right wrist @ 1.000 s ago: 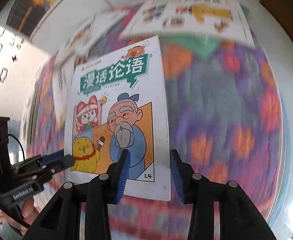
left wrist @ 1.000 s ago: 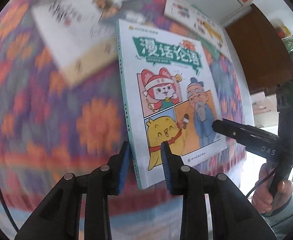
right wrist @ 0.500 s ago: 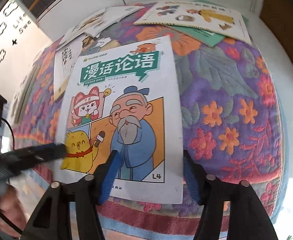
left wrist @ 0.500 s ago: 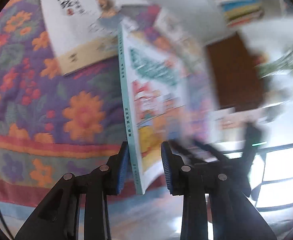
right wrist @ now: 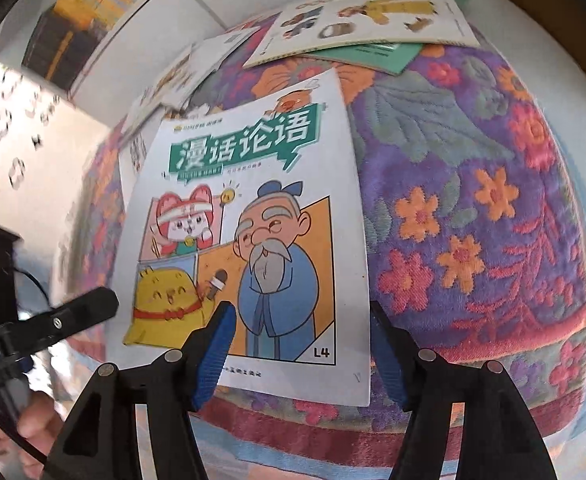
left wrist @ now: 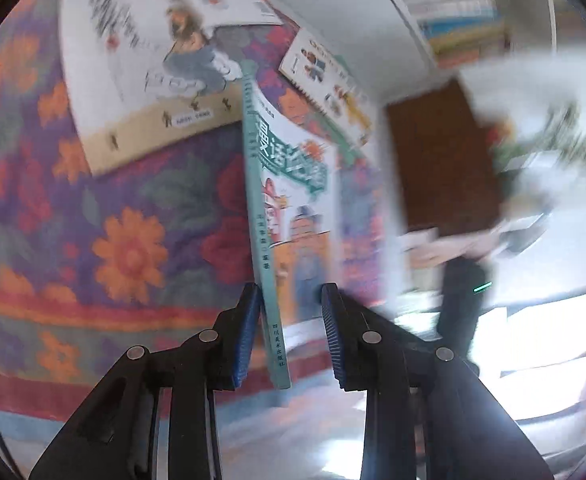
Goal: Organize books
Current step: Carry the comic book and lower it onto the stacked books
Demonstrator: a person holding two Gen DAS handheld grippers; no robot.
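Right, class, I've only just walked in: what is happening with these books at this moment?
A person is tidying books with a handheld gripper in each hand. The left gripper holds a comic book by its teal spine edge, lifted above the flowered cloth. The right gripper has just been opening; its fingers stand wide at the book's lower edge without pressing it. Other books lie flat on the cloth further back.

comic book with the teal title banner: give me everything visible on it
The comic book is a thin paperback with a white glossy cover, teal banner with white Chinese characters, cartoon panels of a bearded old man, a pink animal and a yellow chick, "L4" at the lower corner, and a teal spine. It is lifted off the floral cloth, tilted. The left gripper clamps its spine edge; the right gripper, jaws just opened, straddles the lower edge without pressing.
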